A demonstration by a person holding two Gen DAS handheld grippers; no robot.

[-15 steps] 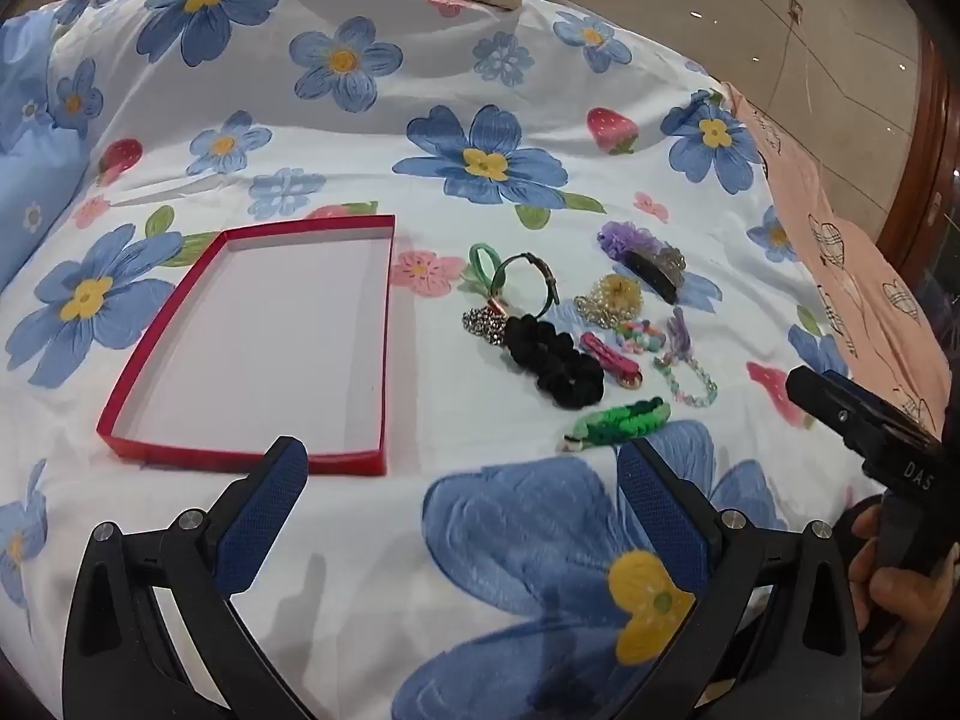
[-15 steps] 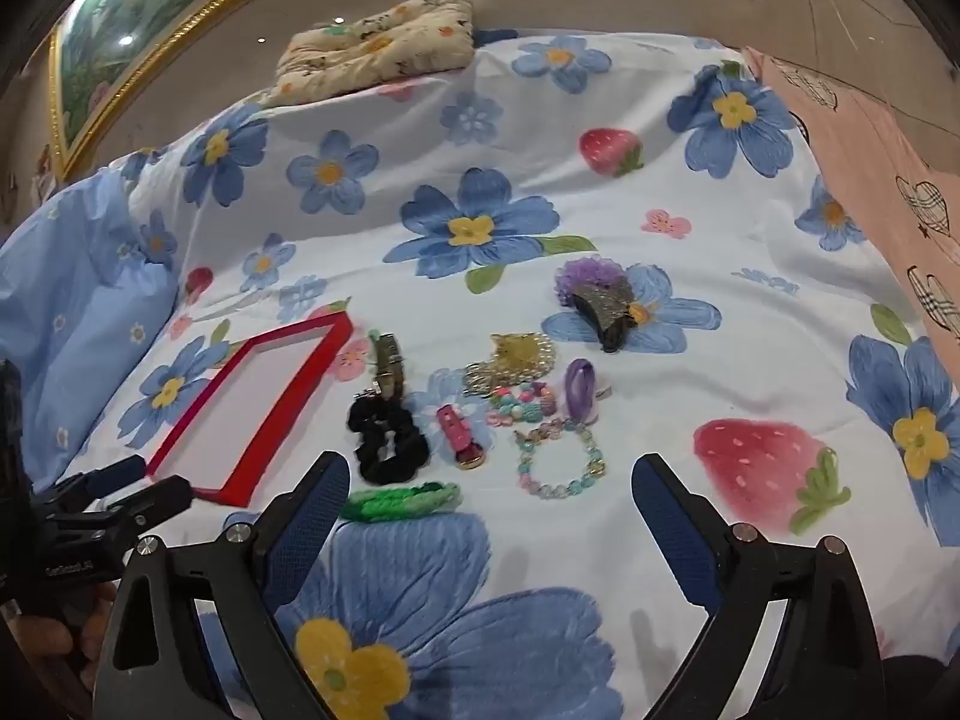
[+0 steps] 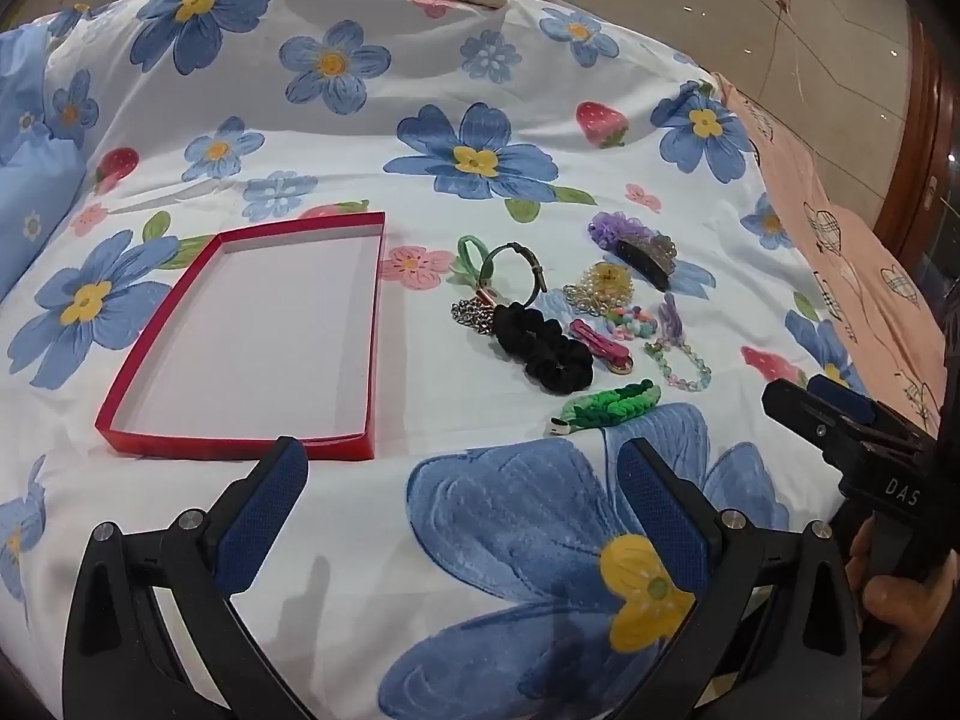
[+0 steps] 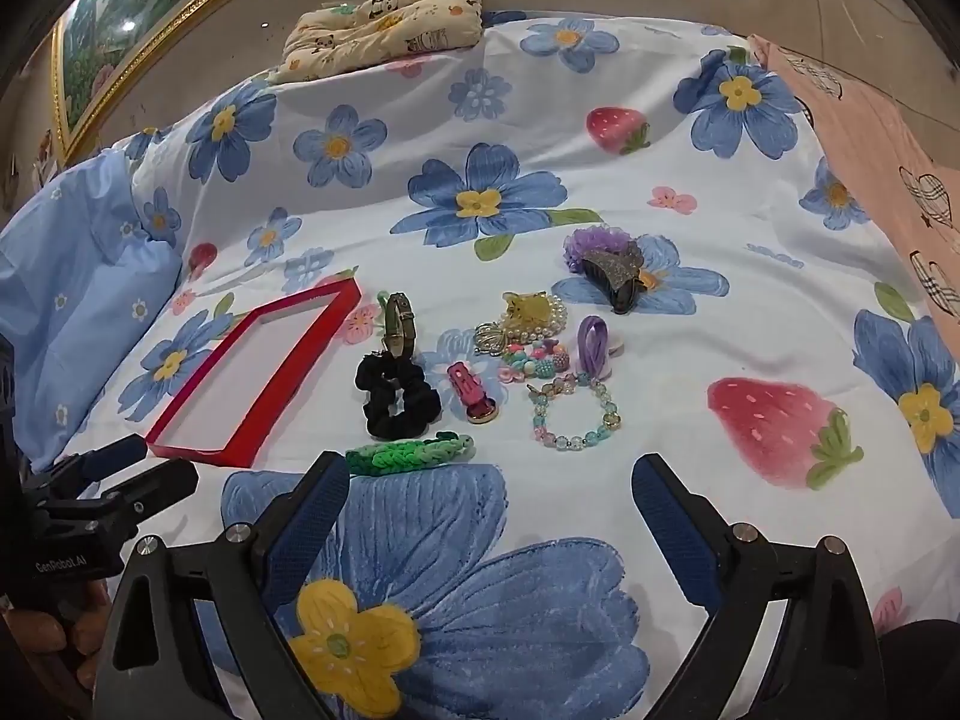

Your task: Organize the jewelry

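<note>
A shallow red box with a white floor lies empty on the flowered bed sheet. To its right lies a cluster of jewelry and hair things: a black scrunchie, a green braided band, a pastel bead bracelet, a pink clip, a gold pearl piece and a dark claw clip on purple frill. My left gripper hovers open just short of the box's near right corner. My right gripper hovers open short of the green band. Neither holds anything.
A folded cream cloth with animal prints lies at the bed's far end. A light blue pillow sits left, a pink blanket right. Each view shows the other gripper and a hand at its edge.
Both grippers have stayed nearly still, perhaps crept slightly closer; the jewelry and the box lie as before.
</note>
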